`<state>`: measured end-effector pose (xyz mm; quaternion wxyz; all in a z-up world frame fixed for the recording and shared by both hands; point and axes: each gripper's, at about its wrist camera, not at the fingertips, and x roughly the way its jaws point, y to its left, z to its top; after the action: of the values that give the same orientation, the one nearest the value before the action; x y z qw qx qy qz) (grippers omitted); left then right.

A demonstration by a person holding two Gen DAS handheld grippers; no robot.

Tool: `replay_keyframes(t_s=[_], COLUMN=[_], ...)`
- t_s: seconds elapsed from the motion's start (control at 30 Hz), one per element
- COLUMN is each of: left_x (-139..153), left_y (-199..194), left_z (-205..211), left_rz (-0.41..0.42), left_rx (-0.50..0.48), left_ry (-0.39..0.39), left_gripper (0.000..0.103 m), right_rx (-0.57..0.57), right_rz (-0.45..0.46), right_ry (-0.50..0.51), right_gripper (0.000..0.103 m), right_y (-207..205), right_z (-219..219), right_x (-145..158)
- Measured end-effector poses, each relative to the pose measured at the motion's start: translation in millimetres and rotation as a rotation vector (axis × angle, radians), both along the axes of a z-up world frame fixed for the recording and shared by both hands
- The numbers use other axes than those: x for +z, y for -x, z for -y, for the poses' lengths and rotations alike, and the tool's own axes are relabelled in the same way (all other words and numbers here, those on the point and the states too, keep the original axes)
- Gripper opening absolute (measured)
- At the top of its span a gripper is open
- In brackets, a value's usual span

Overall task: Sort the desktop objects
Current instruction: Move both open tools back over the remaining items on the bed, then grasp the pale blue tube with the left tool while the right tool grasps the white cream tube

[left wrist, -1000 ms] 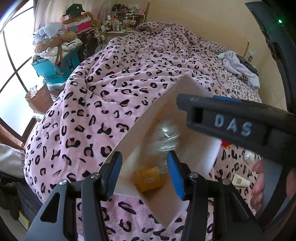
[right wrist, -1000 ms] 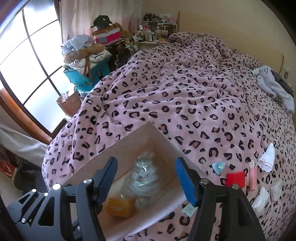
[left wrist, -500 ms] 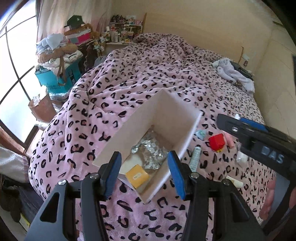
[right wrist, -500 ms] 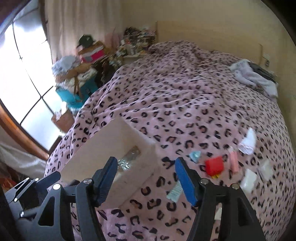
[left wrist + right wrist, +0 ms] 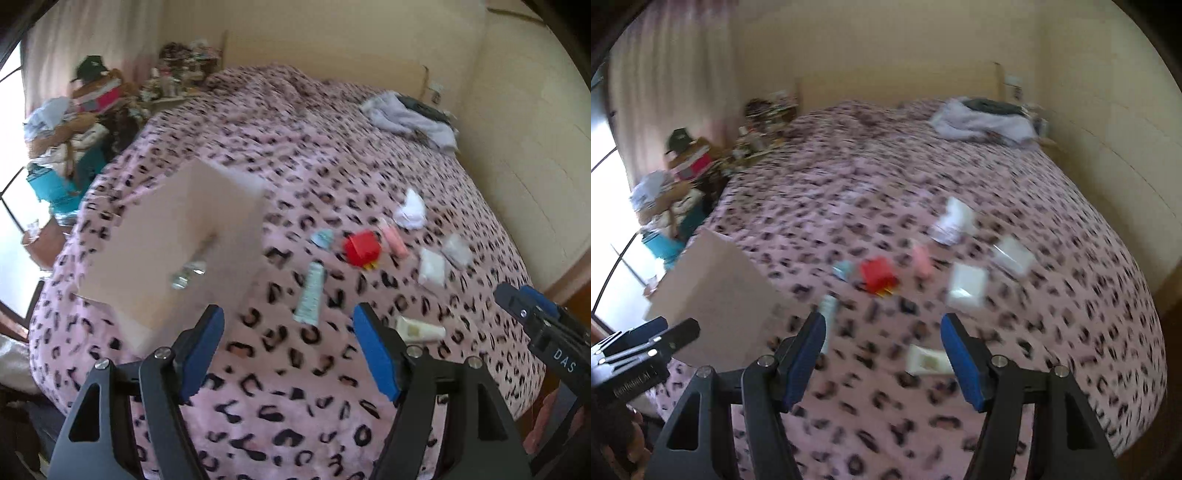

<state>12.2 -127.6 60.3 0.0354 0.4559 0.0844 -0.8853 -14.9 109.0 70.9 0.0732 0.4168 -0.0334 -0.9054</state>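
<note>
A pink leopard-print bed (image 5: 295, 155) is seen carrying all the things to be sorted. The red box (image 5: 362, 248) is taken as the landmark. To the left of it, well apart, an open white box (image 5: 155, 254) is seen standing on the bed, with a crinkled clear packet (image 5: 186, 275) lying inside. Just left of the red box a small light-blue item (image 5: 322, 236) is found, and nearer the camera from there a pale green tube (image 5: 311, 291) lies lengthwise. Just right of the red box a pink tube (image 5: 394, 239) is set, and beyond that a white cloth (image 5: 410, 210). Further right of the red box two white packets (image 5: 432, 266) are seen side by side. Nearer the camera than the red box a cream tube (image 5: 419, 329) rests on the bed.

The left gripper (image 5: 288, 347) is held above the bed, its jaws spread wide with nothing between them. The right gripper (image 5: 882, 354) is likewise held with its jaws spread and empty; its view is blurred. In it the red box (image 5: 877, 275) and the white box (image 5: 713, 291) are made out.
</note>
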Motion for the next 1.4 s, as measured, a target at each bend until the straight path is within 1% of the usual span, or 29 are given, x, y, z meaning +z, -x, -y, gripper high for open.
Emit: replay_keyframes(t_s=[0.13,0.2,0.23,0.27,0.43,0.53,0.67,0.8,0.97,1.1,1.27,1.4], left_x=[-28,-45,-53,-61,-103,-116,-126,-131,-137,-145,-163,-181], left_y=[3,2,2,2,6,11,24,45,71,93,118,129], left_z=[-28,-38,-42,-46,-52,-47,-40,-39,-42,-43,-46,-46], left_rz=[0.021,0.021,0.020,0.024,0.076,0.086,0.091,0.095,0.081,0.071,0.076,0.096], left_rx=[-0.058,-0.081,-0.091,-0.099,-0.122,-0.117,-0.099,-0.098,-0.117,-0.130,-0.151,-0.149], left_ry=[0.006,0.010,0.013,0.017,0.029,0.023,0.023,0.033,0.042,0.051,0.065,0.065], left_gripper=[0.075,0.080,0.083,0.084,0.084,0.084,0.084,0.084,0.084,0.084,0.084,0.084], right_rx=[-0.086,-0.120,-0.135,-0.149,-0.197,-0.206,-0.217,-0.230,-0.259,-0.320,-0.428,-0.519], right_rz=[0.009,0.019,0.026,0.035,0.091,0.130,0.156,0.163,0.187,0.231,0.290,0.298], right_ry=[-0.009,-0.001,0.006,0.016,0.076,0.099,0.130,0.151,0.171,0.220,0.345,0.406], right_gripper=[0.067,0.067,0.067,0.067,0.067,0.067,0.067,0.067,0.067,0.067,0.067,0.067], right_y=[-15,-24,-27,-31,-39,-33,-23,-8,13,26,36,42], right_z=[-41,-55,-60,-64,-77,-76,-74,-68,-61,-60,-63,-65], right_x=[-29,-47,-56,-67,-115,-138,-154,-158,-164,-176,-198,-214])
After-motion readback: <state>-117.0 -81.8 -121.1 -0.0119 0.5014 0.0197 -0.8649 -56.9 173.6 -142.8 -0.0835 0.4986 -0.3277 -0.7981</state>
